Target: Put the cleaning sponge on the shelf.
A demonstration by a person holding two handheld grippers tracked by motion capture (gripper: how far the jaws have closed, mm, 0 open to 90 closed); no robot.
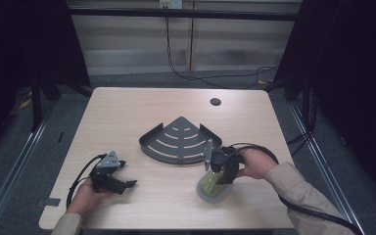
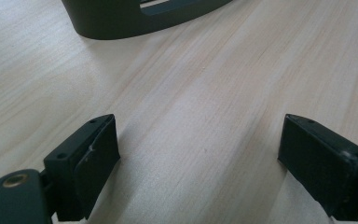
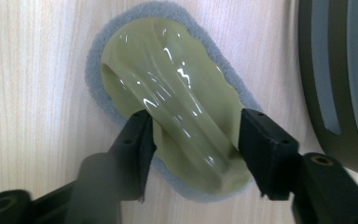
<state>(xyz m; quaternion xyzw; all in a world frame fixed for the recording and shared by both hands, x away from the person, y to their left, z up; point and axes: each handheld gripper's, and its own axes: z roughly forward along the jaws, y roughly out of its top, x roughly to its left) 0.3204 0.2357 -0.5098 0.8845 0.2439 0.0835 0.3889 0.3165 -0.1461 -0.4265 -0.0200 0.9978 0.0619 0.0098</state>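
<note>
Right hand-held gripper (image 3: 193,140) looks down on a pale wood bench (image 3: 37,70). Lying flat on it: a scrubber (image 3: 168,93), glossy yellow-green handle on a grey sponge pad whose edge shows all round. The two black jaws stand on either side of the handle's raised ridge, left jaw against its flank, right jaw at its other side; handle between them, contact looks close but pressure cannot be told. At the right edge, a dark metal rack (image 3: 335,79) with a long slot, just beside the scrubber, not touching it.
</note>
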